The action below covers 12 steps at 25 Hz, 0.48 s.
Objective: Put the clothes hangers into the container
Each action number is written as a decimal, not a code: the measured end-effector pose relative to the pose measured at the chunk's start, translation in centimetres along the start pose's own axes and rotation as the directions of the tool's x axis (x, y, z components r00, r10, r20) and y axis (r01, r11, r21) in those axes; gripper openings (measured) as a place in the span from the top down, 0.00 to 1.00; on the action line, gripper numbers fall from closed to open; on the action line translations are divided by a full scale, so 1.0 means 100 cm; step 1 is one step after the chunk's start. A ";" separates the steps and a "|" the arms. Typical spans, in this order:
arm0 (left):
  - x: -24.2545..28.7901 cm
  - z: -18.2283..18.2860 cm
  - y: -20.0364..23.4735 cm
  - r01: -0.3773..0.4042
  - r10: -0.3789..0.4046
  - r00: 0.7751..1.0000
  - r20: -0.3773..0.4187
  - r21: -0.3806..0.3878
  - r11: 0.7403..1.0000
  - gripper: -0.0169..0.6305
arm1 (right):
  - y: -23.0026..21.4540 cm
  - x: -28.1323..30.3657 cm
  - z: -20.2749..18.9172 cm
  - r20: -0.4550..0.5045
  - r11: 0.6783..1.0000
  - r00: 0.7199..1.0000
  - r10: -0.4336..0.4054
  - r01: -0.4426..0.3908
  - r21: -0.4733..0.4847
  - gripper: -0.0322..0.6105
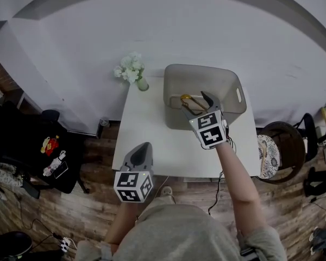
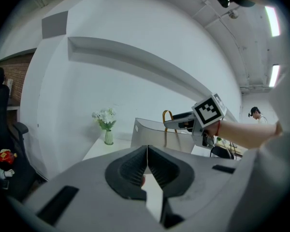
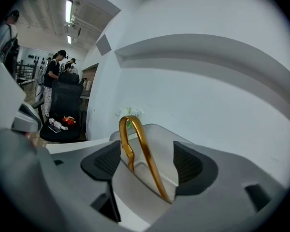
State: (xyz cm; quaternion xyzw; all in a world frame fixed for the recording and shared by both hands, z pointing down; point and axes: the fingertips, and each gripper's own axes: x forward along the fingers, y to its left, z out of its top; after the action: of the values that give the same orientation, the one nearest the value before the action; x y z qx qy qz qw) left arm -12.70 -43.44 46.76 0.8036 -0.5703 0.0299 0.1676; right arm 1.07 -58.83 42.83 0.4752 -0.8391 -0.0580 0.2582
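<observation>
A grey plastic container stands at the far right of the white table. My right gripper hovers over its near part with its jaws wide apart. A gold hanger hook rises between them. In the right gripper view the gold hook stands close by the left pad and well clear of the right pad, with the container below my right gripper. My left gripper hangs off the table's near edge, its jaws shut with nothing between them. From it I see the right gripper, hook and container.
A small vase of white flowers stands at the table's far left corner by the wall. A black chair with toys is on the floor at left. A round chair is at right. People stand far off.
</observation>
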 end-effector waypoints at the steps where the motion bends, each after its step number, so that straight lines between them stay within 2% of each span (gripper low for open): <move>1: -0.003 -0.001 -0.001 -0.001 0.001 1.000 0.001 0.000 1.000 0.96 | 0.003 -0.003 0.000 0.001 1.000 1.000 0.003 -0.003 0.001 0.42; 12: -0.050 -0.012 -0.027 0.003 -0.003 1.000 0.017 0.016 1.000 0.96 | 0.028 -0.067 -0.008 0.047 0.999 0.999 -0.026 0.024 0.035 0.45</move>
State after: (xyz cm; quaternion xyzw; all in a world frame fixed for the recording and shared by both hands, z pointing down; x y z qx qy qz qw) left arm -11.77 -37.78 46.11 0.8059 -0.5704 0.0273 0.1562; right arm 2.08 -51.63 41.92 0.4887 -0.8398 -0.0580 0.2292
